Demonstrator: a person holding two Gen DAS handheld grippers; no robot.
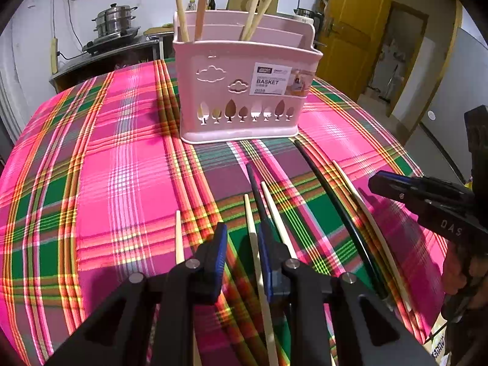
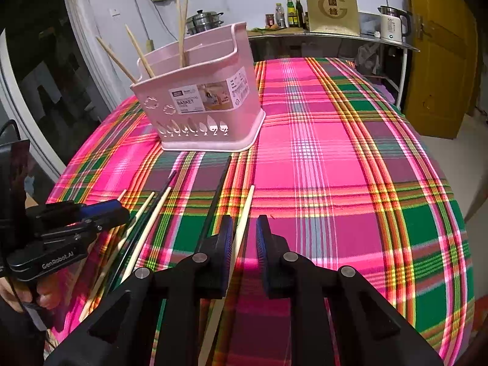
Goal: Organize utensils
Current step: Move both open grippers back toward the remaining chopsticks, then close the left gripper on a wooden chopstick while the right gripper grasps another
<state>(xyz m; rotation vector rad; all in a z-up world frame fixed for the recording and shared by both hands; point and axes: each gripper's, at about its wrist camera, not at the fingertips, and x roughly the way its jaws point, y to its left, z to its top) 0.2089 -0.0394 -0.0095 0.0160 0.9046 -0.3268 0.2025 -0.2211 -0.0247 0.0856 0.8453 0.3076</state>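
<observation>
Plaid cloth [image 1: 122, 158] in pink, green and orange covers the table, with a pink basket [image 1: 244, 91] standing on it toward the far side. Four pale chopsticks [image 1: 183, 15] stand upright in the basket. Behind it a white wall, a steel steamer pot [image 1: 114, 21] on a counter and a yellow door [image 2: 439, 55] close off the room.

Near ends of the loose chopsticks run under the gripper bodies and cannot be followed; the basket's inner dividers are hard to make out.

Several pale chopsticks and two black ones lie on the cloth in front of the basket. The left gripper [image 1: 242, 244] hangs over them, its jaws a little apart and holding nothing, with a pale chopstick [image 1: 251, 228] showing in the gap. The right gripper [image 2: 244, 238] is likewise slightly parted and empty, above another pale chopstick [image 2: 245, 210] beside a black chopstick [image 2: 219, 189].
</observation>
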